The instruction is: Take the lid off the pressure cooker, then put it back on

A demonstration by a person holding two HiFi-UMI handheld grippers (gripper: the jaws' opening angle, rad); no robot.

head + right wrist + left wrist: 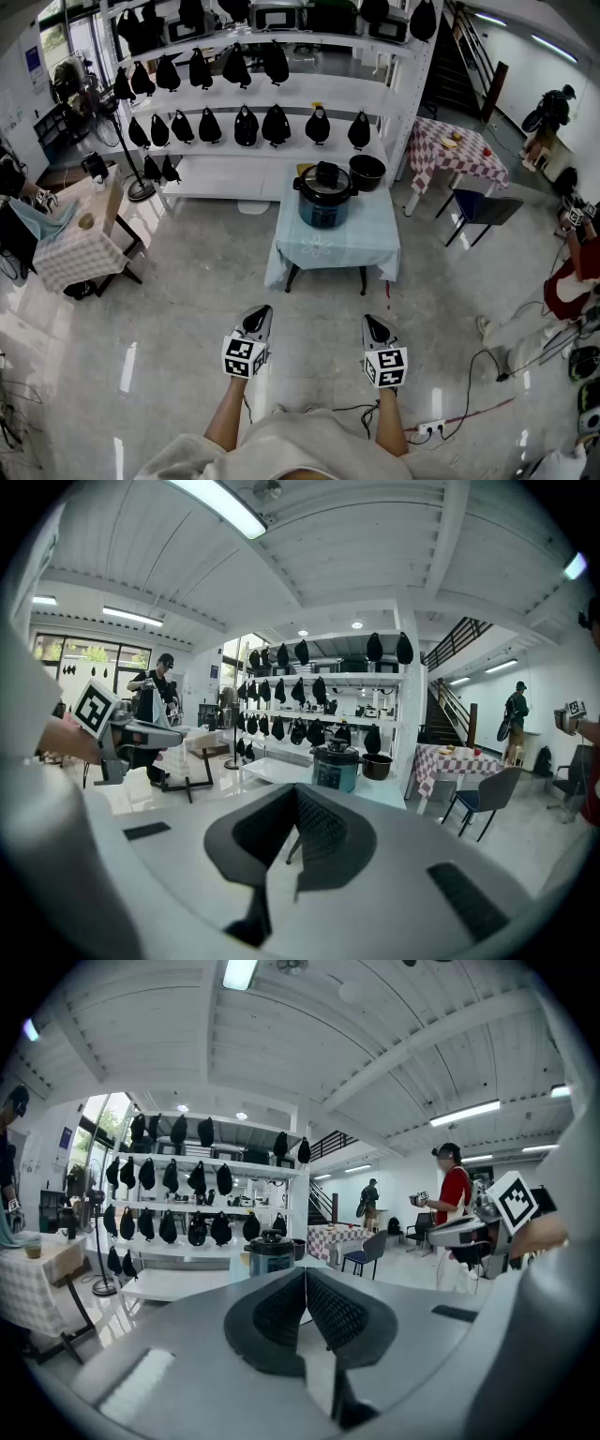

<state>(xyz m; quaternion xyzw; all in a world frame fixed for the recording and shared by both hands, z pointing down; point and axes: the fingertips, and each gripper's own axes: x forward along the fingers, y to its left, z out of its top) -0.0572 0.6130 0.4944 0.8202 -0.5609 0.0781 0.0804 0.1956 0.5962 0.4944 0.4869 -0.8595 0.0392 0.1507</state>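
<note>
well apart from both grippers: the pressure cooker point(325, 202), out ahead across a stretch of glossy floor, on a low table point(375, 253) draped in pale blue cloth. nothing between the pads of the left gripper point(257, 322) or the right gripper point(376, 327); jaws of each pressed together, ribbed black pads meeting along a closed seam, both empty. in the left gripper view, cooker seen just above the closed tips and a little left of the seam. in the right gripper view, above the tips again, a little to the right.

look of the cooker: round, dark blue-green body with a paler panel at the front. dark lid point(325, 176) seated on top, black knob at its centre, short handles out to the sides. lid on, not lifted.

close beside it on the same cloth, to its right in the head view: a black pot point(367, 172), open at the top. touching the cooker or just clear of it, cannot tell.

counted: one pressure cooker, one lid, one black pot, one blue-clothed table, two grippers. two checked-cloth tables, one at the far left point(80, 253), one at the far right point(459, 155). one dark chair point(483, 208) near the right one. black bags point(246, 127) in rows on white shelves point(281, 94) behind the cooker, too many and too small for a sure count.
</note>
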